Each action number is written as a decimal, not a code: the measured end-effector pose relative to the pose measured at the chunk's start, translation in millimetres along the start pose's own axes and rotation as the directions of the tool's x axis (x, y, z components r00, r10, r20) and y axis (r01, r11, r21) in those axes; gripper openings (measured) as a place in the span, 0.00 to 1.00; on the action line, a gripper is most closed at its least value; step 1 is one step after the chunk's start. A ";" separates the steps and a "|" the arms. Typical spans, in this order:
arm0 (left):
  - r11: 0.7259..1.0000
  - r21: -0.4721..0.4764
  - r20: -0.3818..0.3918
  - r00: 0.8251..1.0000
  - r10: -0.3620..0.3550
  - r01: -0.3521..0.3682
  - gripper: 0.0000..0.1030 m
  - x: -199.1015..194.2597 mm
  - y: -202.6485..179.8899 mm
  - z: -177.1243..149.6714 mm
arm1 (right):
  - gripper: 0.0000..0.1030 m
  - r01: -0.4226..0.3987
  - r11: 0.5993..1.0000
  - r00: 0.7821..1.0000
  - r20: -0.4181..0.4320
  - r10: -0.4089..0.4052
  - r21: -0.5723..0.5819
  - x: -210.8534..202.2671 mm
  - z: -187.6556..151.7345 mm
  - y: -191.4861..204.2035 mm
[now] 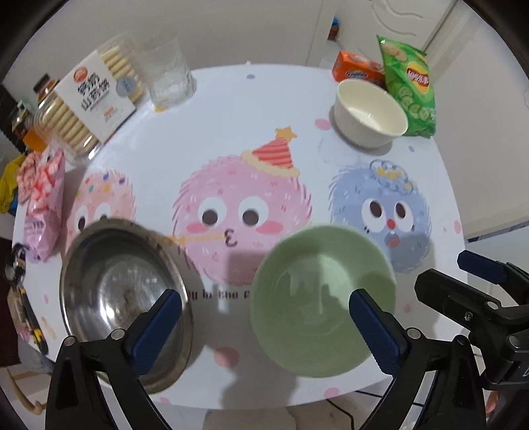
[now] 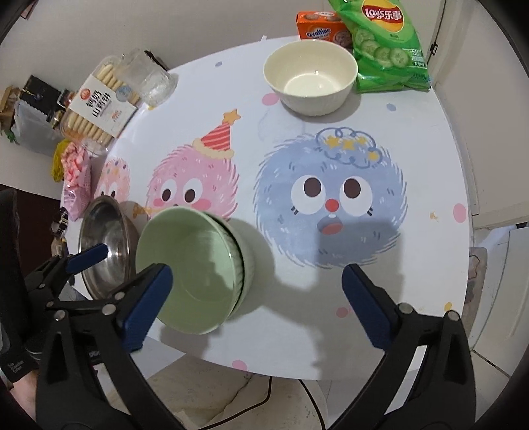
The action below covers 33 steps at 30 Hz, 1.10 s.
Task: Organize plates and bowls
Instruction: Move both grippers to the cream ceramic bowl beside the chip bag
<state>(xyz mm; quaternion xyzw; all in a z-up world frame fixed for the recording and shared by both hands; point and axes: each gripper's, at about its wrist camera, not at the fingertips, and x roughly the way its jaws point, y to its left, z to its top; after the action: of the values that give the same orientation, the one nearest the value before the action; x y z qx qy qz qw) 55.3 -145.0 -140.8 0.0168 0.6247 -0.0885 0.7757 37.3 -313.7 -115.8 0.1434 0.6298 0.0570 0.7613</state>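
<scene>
While hovering over the table [image 1: 231, 99]: both tools [image 1: 264, 317] [image 2: 258, 297] spread wide, nothing pinched.

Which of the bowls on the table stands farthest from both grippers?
The cream bowl, at the far edge beside the green crisp bag. The green bowl and the steel bowl sit at the near edge, right by the open grippers.

Ahead of the tongs the table [image 2: 429, 172] holds four bowls, namely two nested green bowls [image 2: 195, 271], one steel bowl [image 2: 105, 244] and one cream bowl [image 2: 310, 77], plus one glass [image 2: 148, 79], one chip bag [image 2: 383, 43], one orange box [image 2: 317, 29], one biscuit tub [image 2: 99, 106] and one pink packet [image 2: 77, 178].
</scene>
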 end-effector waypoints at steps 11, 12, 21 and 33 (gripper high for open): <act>0.999 0.037 0.027 1.000 0.002 -0.003 1.00 -2.5 -15.7 43.7 | 0.99 -0.010 0.997 0.996 0.094 0.003 0.080 -20.7 26.7 -28.4; 0.999 0.042 0.028 1.000 0.000 -0.001 1.00 -2.2 -17.7 49.0 | 0.99 -0.009 0.996 0.995 0.096 0.001 0.087 -20.8 28.9 -32.2; 0.996 0.090 0.025 1.000 -0.014 0.011 1.00 9.7 -36.3 99.6 | 0.99 0.001 0.984 0.994 0.111 -0.022 0.179 -18.9 61.2 -61.7; 0.991 0.127 -0.005 0.999 -0.049 0.049 1.00 36.9 -55.6 155.2 | 0.99 0.011 0.954 0.991 0.123 -0.050 0.299 -8.1 104.9 -88.6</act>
<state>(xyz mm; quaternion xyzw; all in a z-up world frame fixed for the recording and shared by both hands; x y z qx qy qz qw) 204.1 -225.1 -138.0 0.0510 0.6187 -0.1472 0.7700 129.6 -415.7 -116.4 0.2497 0.5828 -0.0596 0.7710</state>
